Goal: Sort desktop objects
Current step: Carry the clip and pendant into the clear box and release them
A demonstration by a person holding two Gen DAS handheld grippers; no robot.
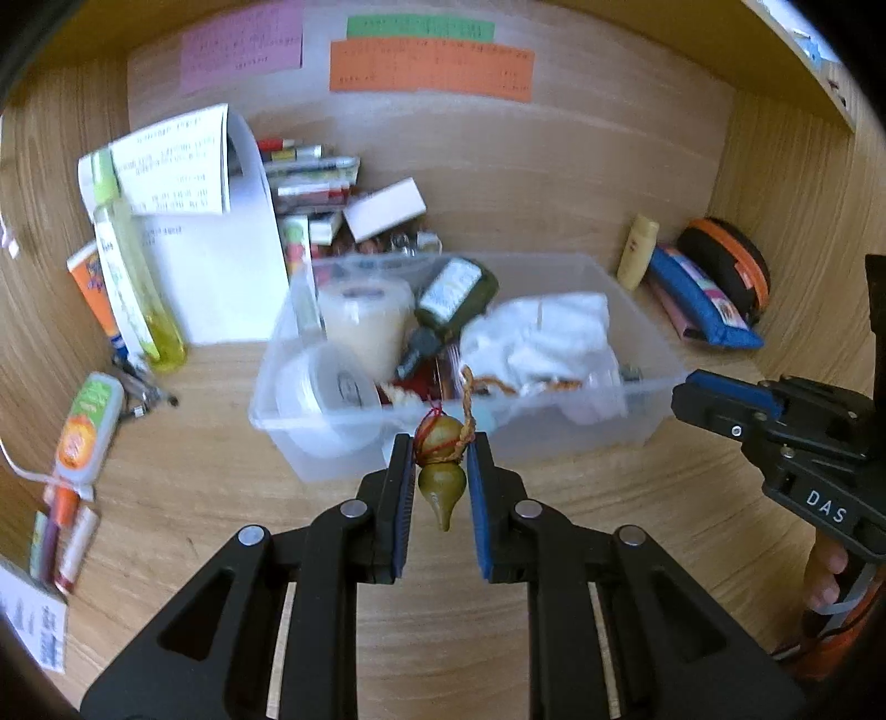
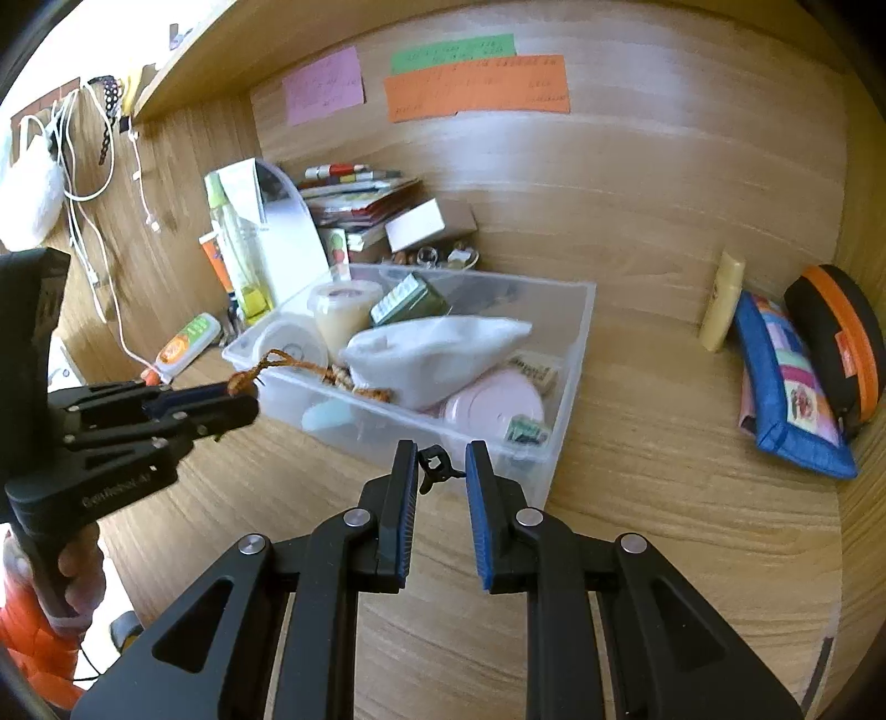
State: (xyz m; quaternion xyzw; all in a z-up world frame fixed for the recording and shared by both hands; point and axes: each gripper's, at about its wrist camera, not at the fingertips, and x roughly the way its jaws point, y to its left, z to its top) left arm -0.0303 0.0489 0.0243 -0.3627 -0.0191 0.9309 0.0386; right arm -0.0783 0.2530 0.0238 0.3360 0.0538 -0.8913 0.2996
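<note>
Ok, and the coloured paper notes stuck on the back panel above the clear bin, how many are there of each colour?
Pink note: 1
Green note: 1
Orange note: 1
Total: 3

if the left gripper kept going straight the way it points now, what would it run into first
Most likely the near wall of the clear plastic bin, directly ahead of the left gripper, which is shut on a small gourd charm. The braided cord already trails over that rim. Depth is hard to judge.
</note>
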